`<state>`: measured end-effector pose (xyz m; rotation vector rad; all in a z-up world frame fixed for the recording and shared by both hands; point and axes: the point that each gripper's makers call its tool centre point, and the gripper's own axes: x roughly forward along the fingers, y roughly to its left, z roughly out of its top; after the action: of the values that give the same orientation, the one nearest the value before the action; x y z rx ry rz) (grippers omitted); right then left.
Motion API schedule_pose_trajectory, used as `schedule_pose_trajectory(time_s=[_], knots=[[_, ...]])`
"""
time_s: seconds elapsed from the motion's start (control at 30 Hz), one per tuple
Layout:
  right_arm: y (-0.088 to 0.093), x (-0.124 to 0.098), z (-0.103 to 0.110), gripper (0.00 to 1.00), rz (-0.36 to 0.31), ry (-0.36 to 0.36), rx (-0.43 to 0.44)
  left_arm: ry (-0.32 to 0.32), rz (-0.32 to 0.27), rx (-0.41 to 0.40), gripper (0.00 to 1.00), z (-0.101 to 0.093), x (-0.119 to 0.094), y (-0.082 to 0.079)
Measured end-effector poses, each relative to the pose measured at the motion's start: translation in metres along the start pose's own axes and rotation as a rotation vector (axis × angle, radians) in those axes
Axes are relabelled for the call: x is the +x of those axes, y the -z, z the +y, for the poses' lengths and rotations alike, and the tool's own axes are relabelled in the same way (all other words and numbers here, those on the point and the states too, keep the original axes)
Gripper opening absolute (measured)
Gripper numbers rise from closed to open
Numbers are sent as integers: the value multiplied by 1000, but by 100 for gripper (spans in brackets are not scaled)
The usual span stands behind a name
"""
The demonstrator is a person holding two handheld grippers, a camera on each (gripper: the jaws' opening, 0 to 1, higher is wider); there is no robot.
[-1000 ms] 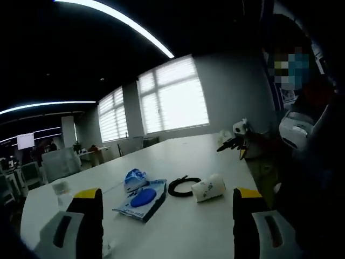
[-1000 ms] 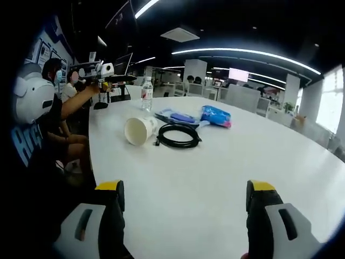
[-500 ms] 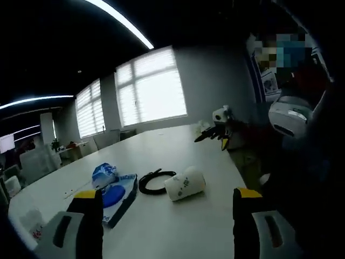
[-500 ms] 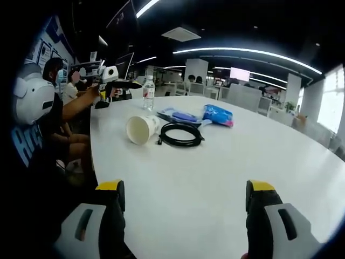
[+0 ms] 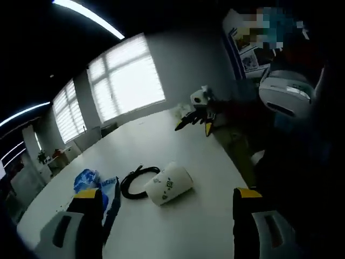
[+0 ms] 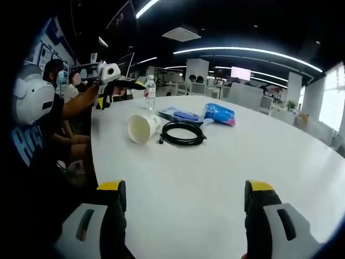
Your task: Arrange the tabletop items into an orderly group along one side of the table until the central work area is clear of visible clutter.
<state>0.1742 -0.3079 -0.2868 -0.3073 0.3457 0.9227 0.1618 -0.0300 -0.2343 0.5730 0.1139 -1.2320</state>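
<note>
Change: left gripper view has swung since earlier frame; paper cup [image 5: 168, 184] & black cable coil [image 5: 135, 182] now sit nearer its centre.
Left gripper [image 5: 167, 229]: jaws apart, nothing held, above table [image 5: 178, 237].
Right gripper [image 6: 180, 224]: jaws apart, nothing held; wide bare tabletop ahead.
Cup: on its side, touching coil.
Blue packets [image 6: 218, 115]: beyond coil; water bottle [image 6: 149, 93] upright behind, nr far edge.
Table edge: curves along left in right gripper view, seated person [image 6: 46, 116] beside it.

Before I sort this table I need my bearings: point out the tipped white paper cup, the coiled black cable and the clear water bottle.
Tipped white paper cup [image 6: 142, 129], right gripper view, open mouth.
Coiled black cable [image 6: 183, 133], right gripper view, loop's near edge.
Clear water bottle [image 6: 150, 95], right gripper view, label.
</note>
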Motion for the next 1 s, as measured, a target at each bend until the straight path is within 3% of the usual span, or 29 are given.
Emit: schedule_pose_trajectory(time_s=[0.07,0.2,0.67,1.0], knots=[[0,0,1,87,0,-3,-2,32,46,81,100,-6,9,-2],[0,0,1,87,1,-3,-2,105,86,146,100,-20,23,-4],[-7,-5,9,91,-35,-17,-9,139,95,157,100,-15,39,-2],[-9,-4,11,92,-25,-18,-19,169,121,182,100,-17,48,4]])
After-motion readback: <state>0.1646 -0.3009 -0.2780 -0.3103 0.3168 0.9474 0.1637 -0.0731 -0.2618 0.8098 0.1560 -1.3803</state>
